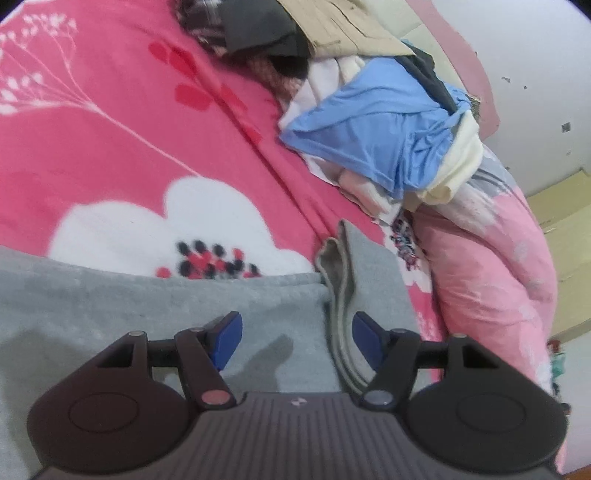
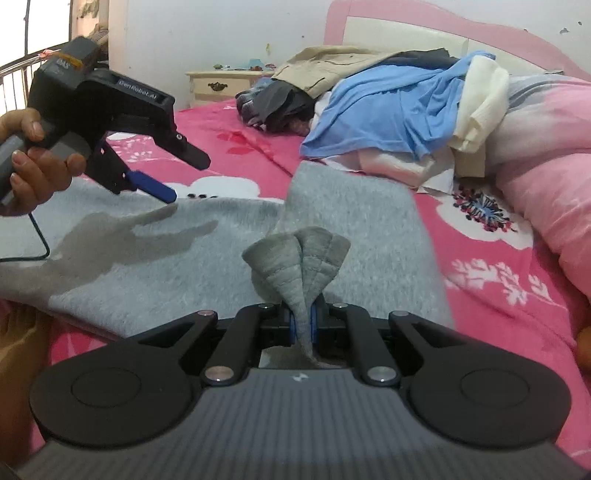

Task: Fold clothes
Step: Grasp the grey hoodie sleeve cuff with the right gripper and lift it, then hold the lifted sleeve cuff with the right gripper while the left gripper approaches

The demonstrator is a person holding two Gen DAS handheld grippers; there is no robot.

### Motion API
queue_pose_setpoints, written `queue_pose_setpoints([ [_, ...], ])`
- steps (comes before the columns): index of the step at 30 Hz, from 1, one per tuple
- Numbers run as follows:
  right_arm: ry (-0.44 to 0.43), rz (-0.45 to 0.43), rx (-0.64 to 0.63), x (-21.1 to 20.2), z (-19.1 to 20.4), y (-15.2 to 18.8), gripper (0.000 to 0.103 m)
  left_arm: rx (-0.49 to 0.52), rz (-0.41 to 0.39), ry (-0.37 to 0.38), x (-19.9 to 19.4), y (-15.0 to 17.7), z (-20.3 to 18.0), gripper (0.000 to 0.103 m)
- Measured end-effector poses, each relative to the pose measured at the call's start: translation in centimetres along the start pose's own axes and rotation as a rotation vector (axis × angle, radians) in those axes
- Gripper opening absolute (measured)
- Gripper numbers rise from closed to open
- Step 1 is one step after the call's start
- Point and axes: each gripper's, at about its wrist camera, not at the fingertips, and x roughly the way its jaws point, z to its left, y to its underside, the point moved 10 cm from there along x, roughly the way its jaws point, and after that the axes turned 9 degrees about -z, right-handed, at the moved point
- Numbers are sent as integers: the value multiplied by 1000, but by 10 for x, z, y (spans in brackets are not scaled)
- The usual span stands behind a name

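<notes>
Lowest in the right wrist view, the right gripper has its jaws pinched tight on a bunched cuff of the grey fleece garment, which fans out above the pads like a ruffle. It looks like the grip gathers the sleeve end so it can be carried across the body of the garment for a fold.

Just beyond, the garment lies spread on the pink floral bedsheet, filling the middle of the frame. At upper left the left gripper, held in a person's hand, hovers over the cloth with jaws apart and nothing between them, probably ready to pin or take the other edge.

Farther off, at upper right, a heap of unfolded clothes waits against the pink headboard, a blue shirt on top.
</notes>
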Motion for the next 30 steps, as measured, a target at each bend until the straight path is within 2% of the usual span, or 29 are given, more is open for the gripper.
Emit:
queue_pose_setpoints([
  [5, 22, -6, 38, -3, -8, 1, 6, -29, 76, 64, 23, 9, -19, 67],
  [9, 39, -18, 83, -5, -19, -3, 6, -28, 116, 53, 51, 15, -29, 68],
  [16, 41, -29, 68, -6, -20, -2, 6, -54, 131, 42, 80, 13, -34, 69],
  [24, 34, -43, 74, -5, -21, -1, 6, -75, 115, 34, 93, 9, -43, 67],
  [30, 37, -53, 77, -6, -22, -1, 6, -73, 127, 36, 104, 11, -49, 56],
])
